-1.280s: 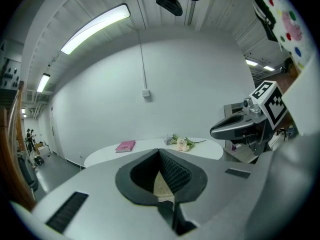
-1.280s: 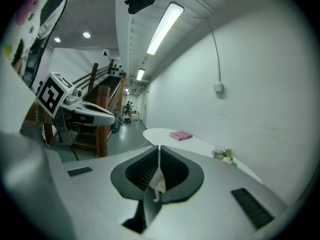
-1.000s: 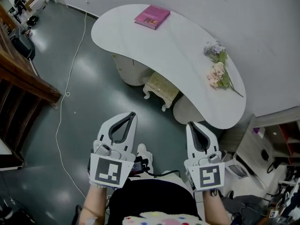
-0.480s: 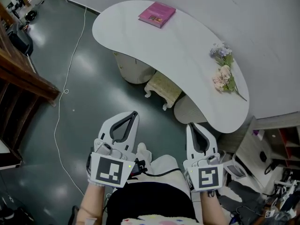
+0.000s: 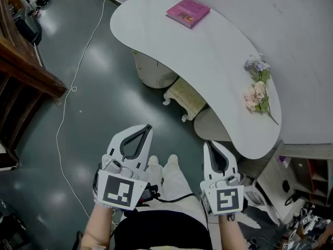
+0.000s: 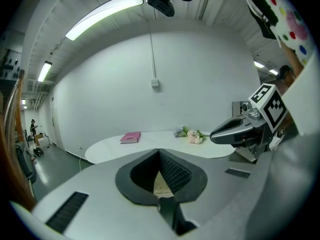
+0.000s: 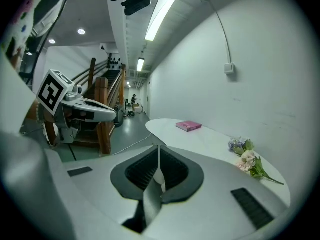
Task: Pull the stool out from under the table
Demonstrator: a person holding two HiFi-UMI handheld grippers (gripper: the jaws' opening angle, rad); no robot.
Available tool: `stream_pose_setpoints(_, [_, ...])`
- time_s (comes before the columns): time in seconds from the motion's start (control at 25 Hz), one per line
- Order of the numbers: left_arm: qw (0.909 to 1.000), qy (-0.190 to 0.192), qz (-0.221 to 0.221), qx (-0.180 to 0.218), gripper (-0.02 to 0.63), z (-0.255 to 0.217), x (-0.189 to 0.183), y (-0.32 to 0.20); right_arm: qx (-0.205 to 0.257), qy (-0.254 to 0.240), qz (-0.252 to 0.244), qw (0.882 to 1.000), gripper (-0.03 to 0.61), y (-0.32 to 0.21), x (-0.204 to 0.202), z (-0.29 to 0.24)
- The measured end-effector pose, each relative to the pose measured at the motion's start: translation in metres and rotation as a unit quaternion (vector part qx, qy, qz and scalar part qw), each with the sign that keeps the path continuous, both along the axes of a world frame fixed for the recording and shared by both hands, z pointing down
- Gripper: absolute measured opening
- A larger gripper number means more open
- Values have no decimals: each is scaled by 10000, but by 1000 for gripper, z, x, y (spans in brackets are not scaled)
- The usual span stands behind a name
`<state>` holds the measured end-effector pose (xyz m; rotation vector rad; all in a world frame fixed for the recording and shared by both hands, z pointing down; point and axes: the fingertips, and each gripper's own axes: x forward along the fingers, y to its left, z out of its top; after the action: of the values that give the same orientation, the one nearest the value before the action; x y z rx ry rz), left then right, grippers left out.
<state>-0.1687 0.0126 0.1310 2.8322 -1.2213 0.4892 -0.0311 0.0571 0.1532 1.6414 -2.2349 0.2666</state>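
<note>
The big room has a dark, shiny floor [image 5: 104, 108] and a white wall [image 5: 302, 30]. A brown wooden stair rail [image 5: 26, 72] stands at the left side.

Next to the wall is a long white table [image 5: 208, 61]. Its top is curved like a bean. It stands on two round white legs [image 5: 153, 76].

At the lower right is an open shelf [image 5: 307, 173]. Little things lie in its boxes, but they are too small to tell.

The stool [image 5: 184, 95] is small and cream, with curly feet. It sits between the two round white legs. Part of it is tucked under the near edge of the table top, and its front part sticks out.

The person stands well back from the stool, with white shoes [image 5: 162, 163] on the floor. The left gripper [image 5: 148, 127] and the right gripper [image 5: 207, 144] are held side by side. Both point toward the table. Each one has its jaws pressed together with nothing in them. Neither one touches the stool.

A pink book [image 5: 188, 12] lies flat near the far end of the table. A bunch of flowers [image 5: 258, 90] lies near the right end, well apart from the book. A thin white cable [image 5: 73, 82] runs along the floor on the left.
</note>
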Motion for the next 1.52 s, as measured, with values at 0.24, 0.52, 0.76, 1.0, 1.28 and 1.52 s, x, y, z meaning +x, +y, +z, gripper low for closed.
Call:
stream_pose_setpoints(0.24, [9996, 20, -197, -210, 17, 29, -3, -14, -453, 98, -191, 9987, 38, -14, 9, 42])
stream_pose_setpoints(0.52, [9966, 218, -491, -625, 17, 85, -6, -31, -794, 101, -173, 9966, 38, -32, 12, 99])
stream_pose_setpoints(0.76, [9947, 241, -539, -845, 17, 141, 0, -43, -1055, 149, -213, 9941, 38, -43, 15, 158])
stream_pose_setpoints(1.0, [9908, 480, -556, -1141, 17, 202, 10, -58, -1262, 169, -35, 9919, 38, -57, 27, 219])
stream_pose_setpoints(1.28, [9885, 456, -405, -1383, 18, 278, 29, -83, -1690, 111, 265, 9852, 38, -71, 51, 295])
stream_pose_setpoints(1.52, [9862, 351, -9, -1621, 116, 337, 58, -104, -2036, -206, 723, 9762, 40, -82, 74, 351])
